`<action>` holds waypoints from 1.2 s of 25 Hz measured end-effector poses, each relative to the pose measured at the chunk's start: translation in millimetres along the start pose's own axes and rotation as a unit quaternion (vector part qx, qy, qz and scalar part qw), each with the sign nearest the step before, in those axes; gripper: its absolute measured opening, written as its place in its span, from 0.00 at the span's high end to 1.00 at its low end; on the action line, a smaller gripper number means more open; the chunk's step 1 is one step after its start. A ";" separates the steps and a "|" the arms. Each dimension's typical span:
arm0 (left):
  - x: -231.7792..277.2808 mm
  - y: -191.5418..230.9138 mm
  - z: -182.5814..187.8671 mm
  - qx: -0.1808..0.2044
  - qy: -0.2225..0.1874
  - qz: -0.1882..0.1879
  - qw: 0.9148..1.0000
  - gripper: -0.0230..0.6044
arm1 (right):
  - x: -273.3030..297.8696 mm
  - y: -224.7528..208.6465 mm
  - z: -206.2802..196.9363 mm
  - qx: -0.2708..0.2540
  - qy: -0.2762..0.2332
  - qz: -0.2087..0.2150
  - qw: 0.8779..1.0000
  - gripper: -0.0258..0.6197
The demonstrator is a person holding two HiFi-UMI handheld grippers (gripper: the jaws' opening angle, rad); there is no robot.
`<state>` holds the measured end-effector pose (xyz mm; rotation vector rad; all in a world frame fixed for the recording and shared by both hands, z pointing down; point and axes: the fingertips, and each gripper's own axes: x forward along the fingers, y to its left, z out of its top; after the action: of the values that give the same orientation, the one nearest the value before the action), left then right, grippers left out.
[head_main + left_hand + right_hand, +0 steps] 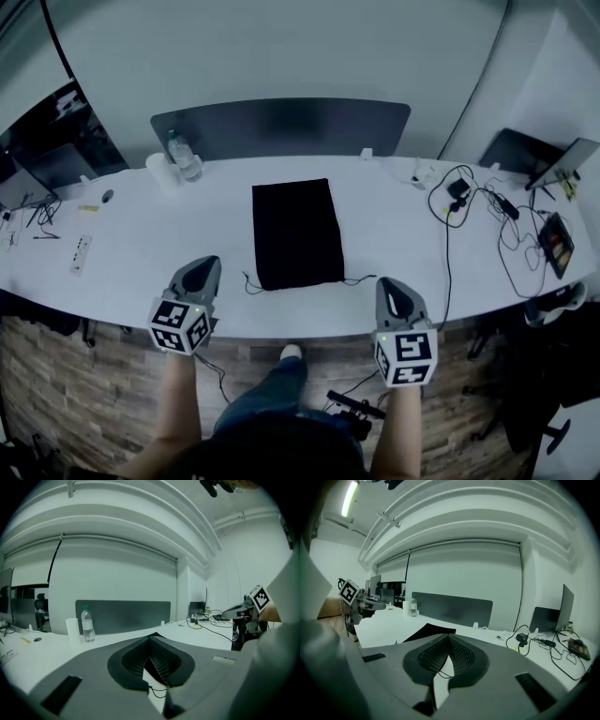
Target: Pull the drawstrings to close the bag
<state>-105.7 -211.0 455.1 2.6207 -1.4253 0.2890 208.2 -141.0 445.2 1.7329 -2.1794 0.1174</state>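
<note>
A flat black drawstring bag [296, 234] lies on the white table [141, 272], its near end towards me. A thin black cord trails from each near corner: the left drawstring [249, 284] and the right drawstring [361, 279]. My left gripper [206, 265] hovers at the table's front edge, left of the bag and clear of its cord. My right gripper [390, 285] sits to the right, just past the other cord's end. Both are shut with nothing between the pads. The bag [427, 632] shows beyond the shut right gripper [449, 639]; a cord [157, 690] shows beneath the shut left gripper [150, 639].
A water bottle [187, 159] and a white cup [159, 170] stand at the back left. A dark divider panel [281, 126] runs behind the table. Tangled cables with a charger [458, 191] and a laptop [561, 161] are on the right. My legs are below the table's front edge.
</note>
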 end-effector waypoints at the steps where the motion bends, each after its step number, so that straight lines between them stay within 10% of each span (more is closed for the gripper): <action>1: 8.8 7.3 -5.4 -0.004 0.012 -0.004 1.000 0.97 | 10.5 -2.0 -2.8 -0.002 0.010 0.002 1.000 0.97; 9: 57.4 28.9 -41.7 0.019 0.097 -0.084 0.992 0.86 | 68.8 -14.6 -16.8 -0.016 0.094 0.039 0.995 0.90; 13: 69.5 17.5 -65.1 0.069 0.159 -0.162 0.971 0.84 | 85.2 -17.1 -31.9 -0.027 0.134 0.088 0.987 0.83; 30: 82.0 -21.3 -170.4 0.322 0.367 -0.389 0.781 0.74 | 89.2 -26.2 -122.1 -0.085 0.292 0.233 0.924 0.87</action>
<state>-61.2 -229.2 639.2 2.7038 0.0830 1.6466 243.4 -196.1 584.0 0.8954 -2.0112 0.4813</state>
